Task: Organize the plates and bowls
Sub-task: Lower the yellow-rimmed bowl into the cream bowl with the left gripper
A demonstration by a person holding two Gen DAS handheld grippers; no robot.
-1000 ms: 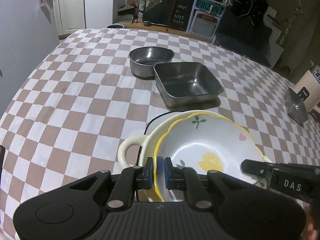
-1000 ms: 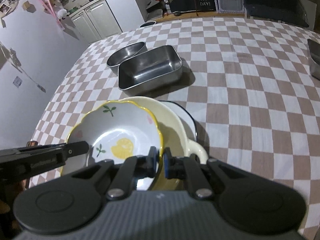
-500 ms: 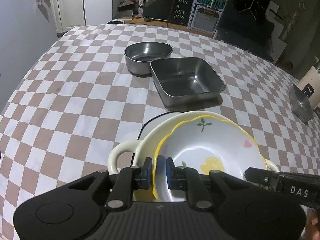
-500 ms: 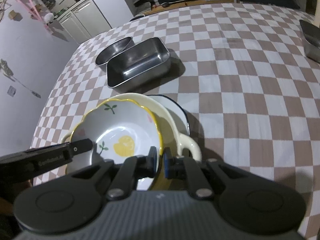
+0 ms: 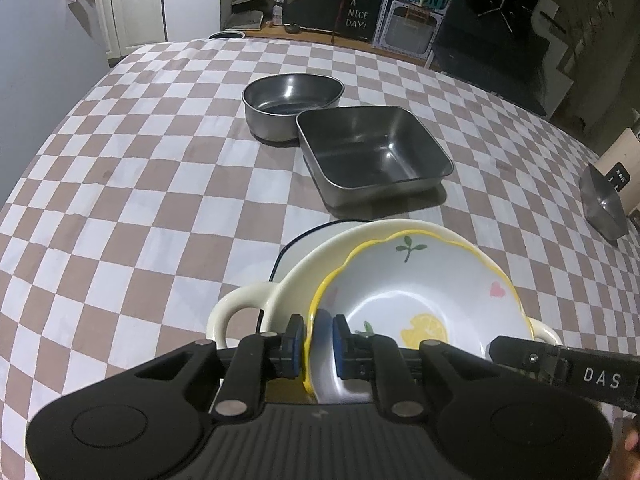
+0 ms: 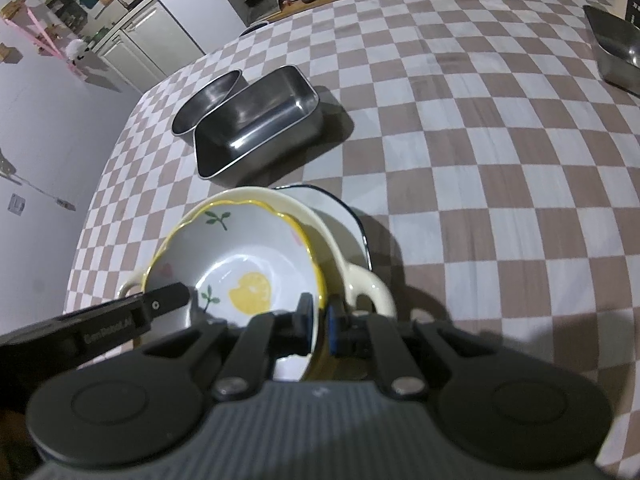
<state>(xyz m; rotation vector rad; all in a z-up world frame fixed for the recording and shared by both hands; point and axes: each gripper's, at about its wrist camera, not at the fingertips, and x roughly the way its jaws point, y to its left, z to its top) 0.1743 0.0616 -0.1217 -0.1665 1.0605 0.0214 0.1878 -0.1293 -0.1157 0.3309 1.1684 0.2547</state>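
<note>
A white bowl with a scalloped yellow rim and a lemon print (image 5: 420, 292) (image 6: 240, 256) sits tilted inside a cream two-handled dish (image 5: 248, 304) (image 6: 360, 284). The dish rests on a white plate with a dark rim (image 5: 308, 240) (image 6: 344, 216). My left gripper (image 5: 319, 344) is shut on the bowl's near left rim, one pad inside and one outside. My right gripper (image 6: 318, 320) is shut on the opposite rim in the same way. Each gripper's black finger shows in the other's view, at the bowl's edge.
A round steel bowl (image 5: 292, 100) and a square steel pan (image 5: 372, 152) stand side by side behind the stack on the checkered tablecloth (image 5: 140, 200). Another steel container (image 5: 604, 204) (image 6: 616, 44) sits near the table's far right edge.
My right gripper has rolled a little while holding the rim. The left pads stand slightly wider apart. The bowl stays nested in the cream dish.
</note>
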